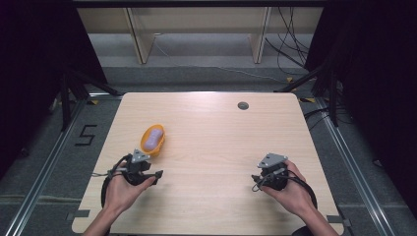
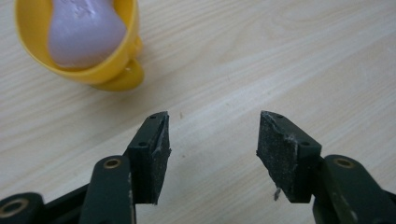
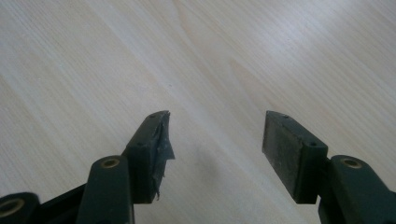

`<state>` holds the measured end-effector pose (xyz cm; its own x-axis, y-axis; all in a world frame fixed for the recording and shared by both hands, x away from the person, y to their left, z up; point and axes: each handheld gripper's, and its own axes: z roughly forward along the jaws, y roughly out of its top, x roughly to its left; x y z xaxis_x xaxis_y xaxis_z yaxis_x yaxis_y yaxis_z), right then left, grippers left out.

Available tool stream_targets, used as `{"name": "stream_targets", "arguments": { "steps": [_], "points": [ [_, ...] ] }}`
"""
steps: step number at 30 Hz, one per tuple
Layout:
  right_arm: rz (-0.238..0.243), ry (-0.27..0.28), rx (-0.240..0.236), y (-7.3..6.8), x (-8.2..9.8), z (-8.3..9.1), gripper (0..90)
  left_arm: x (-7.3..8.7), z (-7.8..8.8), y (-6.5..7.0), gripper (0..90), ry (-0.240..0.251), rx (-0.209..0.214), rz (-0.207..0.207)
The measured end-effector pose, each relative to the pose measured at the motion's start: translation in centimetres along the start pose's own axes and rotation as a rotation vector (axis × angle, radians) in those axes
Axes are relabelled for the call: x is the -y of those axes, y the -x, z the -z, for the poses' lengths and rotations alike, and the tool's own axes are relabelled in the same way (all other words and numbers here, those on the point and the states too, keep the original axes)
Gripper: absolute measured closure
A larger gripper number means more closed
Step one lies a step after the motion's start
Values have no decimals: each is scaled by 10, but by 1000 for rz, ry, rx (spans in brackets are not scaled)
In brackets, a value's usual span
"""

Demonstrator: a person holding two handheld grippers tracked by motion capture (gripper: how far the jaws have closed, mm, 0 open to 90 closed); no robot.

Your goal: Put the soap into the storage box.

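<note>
Both hands rest low and well apart, left gripper (image 1: 147, 172) and right gripper (image 1: 268, 173) each with fingers (image 2: 152, 149) parted, gripping nothing.

The cup (image 1: 153, 139) lies on the table (image 1: 221, 132), just beyond the left gripper (image 1: 158, 175).

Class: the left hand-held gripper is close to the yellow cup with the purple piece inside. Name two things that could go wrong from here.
1. The yellow cup seems to lie tipped on the table; a nudge from the left hand-held gripper might roll it away.
2. The purple piece sits loose in the cup's open mouth and could slide out if the cup is grabbed or lifted carelessly.
</note>
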<state>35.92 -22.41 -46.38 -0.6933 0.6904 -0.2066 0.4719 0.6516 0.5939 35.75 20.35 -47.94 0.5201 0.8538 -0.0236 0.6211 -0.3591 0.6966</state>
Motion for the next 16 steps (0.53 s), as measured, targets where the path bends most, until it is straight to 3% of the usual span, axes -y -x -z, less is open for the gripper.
{"name": "stream_targets", "arguments": {
  "steps": [4,5,6,9,11,12,13,14,15,16],
  "points": [
    [-1,5,-1,0,0,-1,420,14,-2,6,431,26,-3,-22],
    [-1,5,-1,0,0,-1,420,14,-2,6,426,26,-3,-22],
    [-3,4,-1,0,0,-1,420,15,1,6,426,9,0,-47],
    [-5,5,2,1,0,-1,420,16,0,7,418,25,13,-60],
    [-6,2,-1,2,0,-1,420,16,-1,7,412,30,23,-51],
    [-6,2,-1,2,0,-1,420,17,-2,9,412,59,25,-30],
    [-14,4,3,2,1,-2,420,17,-2,9,398,64,21,-45],
    [-14,2,2,2,1,-2,420,16,0,6,387,42,15,-95],
    [-14,2,2,2,1,-2,420,17,-3,10,387,76,18,-54],
    [-14,2,-2,2,1,-2,420,17,-3,10,380,78,22,-58]
  ]
}}
